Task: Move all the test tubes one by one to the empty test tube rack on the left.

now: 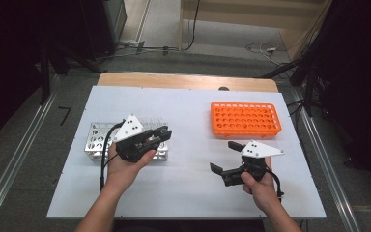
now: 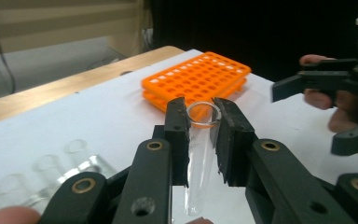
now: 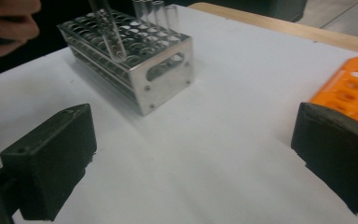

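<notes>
Left gripper [image 2: 200, 135] is clamped on a clear glass test tube [image 2: 198, 158]: both pads press its sides just below the rim, tube runs lengthwise between the jaws, open mouth toward the jaw tips, closed end back near the hand. In the high view the left gripper [image 1: 160, 135] sits above the near-right end of the metal rack [image 1: 96, 140], tube lifted out of it. In the right gripper view the tube [image 3: 109, 32] hangs tilted over the metal rack [image 3: 135, 65].

Right gripper [image 1: 224, 157]: jaws spread wide, nothing between them, over bare tabletop between the two racks, nearer the orange rack [image 1: 245, 119].

Surface: white sheet over a wooden table [image 1: 188, 81], wood edge showing at the far side. Grey floor beyond, cables on it, dark stands both sides.

Materials: metal rack is brushed aluminium, boxy, slotted end plate, grid of round holes, a few more clear tubes [image 3: 156, 11] standing in it. Orange rack is plastic, two-tier, its holes empty. Jaw pads are black, blocky and matte.
</notes>
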Available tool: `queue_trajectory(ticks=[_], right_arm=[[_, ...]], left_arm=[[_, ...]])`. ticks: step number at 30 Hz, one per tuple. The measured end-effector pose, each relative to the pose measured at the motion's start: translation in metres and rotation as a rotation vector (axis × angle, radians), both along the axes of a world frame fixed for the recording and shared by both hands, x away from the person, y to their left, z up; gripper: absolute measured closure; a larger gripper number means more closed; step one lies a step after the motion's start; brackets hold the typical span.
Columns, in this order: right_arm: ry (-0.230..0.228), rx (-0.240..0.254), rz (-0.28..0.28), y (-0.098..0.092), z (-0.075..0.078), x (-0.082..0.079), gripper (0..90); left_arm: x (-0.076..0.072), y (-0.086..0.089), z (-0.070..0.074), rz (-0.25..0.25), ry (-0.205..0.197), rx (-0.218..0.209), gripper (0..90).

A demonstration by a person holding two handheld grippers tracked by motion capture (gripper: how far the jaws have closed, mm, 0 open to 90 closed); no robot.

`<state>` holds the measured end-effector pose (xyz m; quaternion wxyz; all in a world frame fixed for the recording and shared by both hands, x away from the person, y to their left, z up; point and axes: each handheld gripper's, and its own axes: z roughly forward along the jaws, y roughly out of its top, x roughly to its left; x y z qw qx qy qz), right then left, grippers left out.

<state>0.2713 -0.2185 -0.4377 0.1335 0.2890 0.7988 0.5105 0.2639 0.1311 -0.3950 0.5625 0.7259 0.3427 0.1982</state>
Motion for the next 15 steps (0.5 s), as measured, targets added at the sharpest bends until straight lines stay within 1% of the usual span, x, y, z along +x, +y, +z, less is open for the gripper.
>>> queue_trajectory(ticks=[2, 6, 9, 12, 15], right_arm=[[0.001, 0.002, -0.024, -0.01, 0.0, 0.001, 0.0], [0.005, 0.016, -0.07, -0.032, 0.0, 0.003, 0.0], [0.009, 0.024, -0.099, -0.046, -0.001, 0.004, 0.0], [0.014, 0.025, -0.127, -0.058, -0.002, 0.004, 0.0], [0.006, 0.025, -0.145, -0.067, -0.004, 0.006, 0.0]], left_arm=[[0.002, 0.007, 0.002, 0.02, -0.003, -0.005, 76.4], [0.005, 0.021, 0.006, 0.062, -0.013, 0.004, 76.4], [0.009, 0.03, 0.007, 0.09, -0.017, 0.004, 76.4], [0.013, 0.04, 0.009, 0.12, -0.021, -0.004, 76.4], [0.015, 0.051, 0.012, 0.146, -0.029, -0.012, 76.3]])
